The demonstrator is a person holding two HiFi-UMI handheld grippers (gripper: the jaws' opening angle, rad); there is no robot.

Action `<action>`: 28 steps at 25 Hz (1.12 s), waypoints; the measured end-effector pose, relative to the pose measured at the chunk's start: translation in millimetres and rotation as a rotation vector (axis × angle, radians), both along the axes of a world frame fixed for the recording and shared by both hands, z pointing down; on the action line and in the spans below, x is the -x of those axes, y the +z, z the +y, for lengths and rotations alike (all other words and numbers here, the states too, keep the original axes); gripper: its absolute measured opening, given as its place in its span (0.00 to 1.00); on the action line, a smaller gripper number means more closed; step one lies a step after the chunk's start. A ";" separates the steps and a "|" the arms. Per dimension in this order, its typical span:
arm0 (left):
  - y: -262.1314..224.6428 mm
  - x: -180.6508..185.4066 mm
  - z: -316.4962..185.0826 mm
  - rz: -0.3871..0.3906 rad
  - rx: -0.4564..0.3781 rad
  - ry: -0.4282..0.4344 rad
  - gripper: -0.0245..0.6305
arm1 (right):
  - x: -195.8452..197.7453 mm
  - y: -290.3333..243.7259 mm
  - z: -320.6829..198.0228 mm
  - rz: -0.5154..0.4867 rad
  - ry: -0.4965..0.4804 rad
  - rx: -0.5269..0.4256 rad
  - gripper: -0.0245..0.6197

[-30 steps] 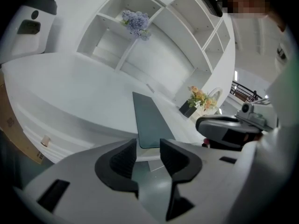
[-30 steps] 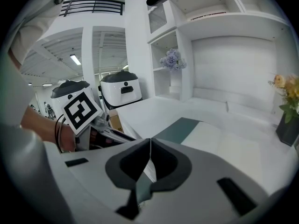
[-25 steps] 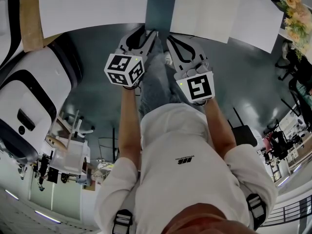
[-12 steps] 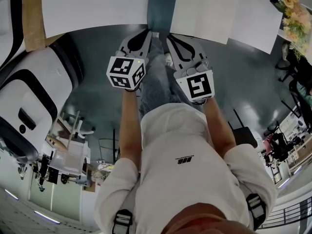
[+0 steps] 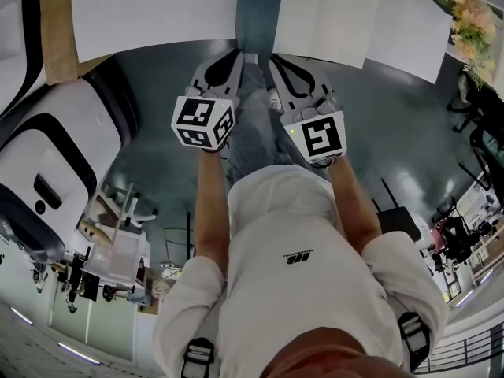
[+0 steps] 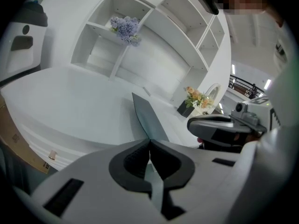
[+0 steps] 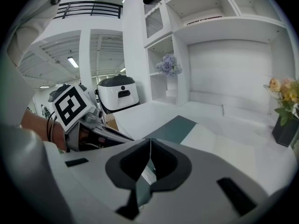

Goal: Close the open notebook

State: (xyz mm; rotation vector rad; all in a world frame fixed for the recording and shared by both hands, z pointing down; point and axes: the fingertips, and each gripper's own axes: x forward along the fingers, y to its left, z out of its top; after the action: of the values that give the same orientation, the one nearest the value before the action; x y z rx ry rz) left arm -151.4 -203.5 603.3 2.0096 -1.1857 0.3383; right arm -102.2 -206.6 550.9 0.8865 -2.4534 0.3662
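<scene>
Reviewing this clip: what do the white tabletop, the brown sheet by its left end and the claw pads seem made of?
White tabletop: probably laminate or painted board; smooth, matte, no grain.
Brown sheet: likely cardboard; dull tan, small label visible in the left gripper view.
Pads of the shut left claw: dark ribbed rubber or soft plastic, hard to tell which.

Black-and-white patterned cubes [image 5: 202, 121]; white shirt [image 5: 291, 242]; white table [image 5: 150, 10]; orange-yellow flowers [image 5: 466, 14] at one o'clock.

Two grippers: left gripper [image 5: 239, 55] and right gripper [image 5: 276, 60], one marker cube each. Two white tables. Two flower bunches: orange flowers [image 5: 466, 18] at one table's right edge [image 5: 417, 38], purple flowers [image 6: 124, 28] on a shelf [image 6: 100, 28].
</scene>
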 end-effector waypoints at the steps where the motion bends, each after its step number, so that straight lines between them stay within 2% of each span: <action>1: -3.3 -0.7 0.2 -0.003 -0.005 0.000 0.04 | -1.3 -1.8 -0.3 -0.002 0.004 -0.004 0.03; 21: -72.0 -43.4 -1.9 -0.045 -0.115 0.049 0.04 | -45.6 -40.2 -9.9 -0.020 0.068 -0.072 0.03; 28: -91.1 -63.1 -0.8 -0.057 -0.154 0.099 0.04 | -60.9 -51.4 -6.5 -0.016 0.098 -0.092 0.03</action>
State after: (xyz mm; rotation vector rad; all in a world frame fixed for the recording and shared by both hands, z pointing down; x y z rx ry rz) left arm -88.3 -204.4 512.1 2.2101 -1.1809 0.3649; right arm -41.3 -213.1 499.5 1.0488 -2.4644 0.2978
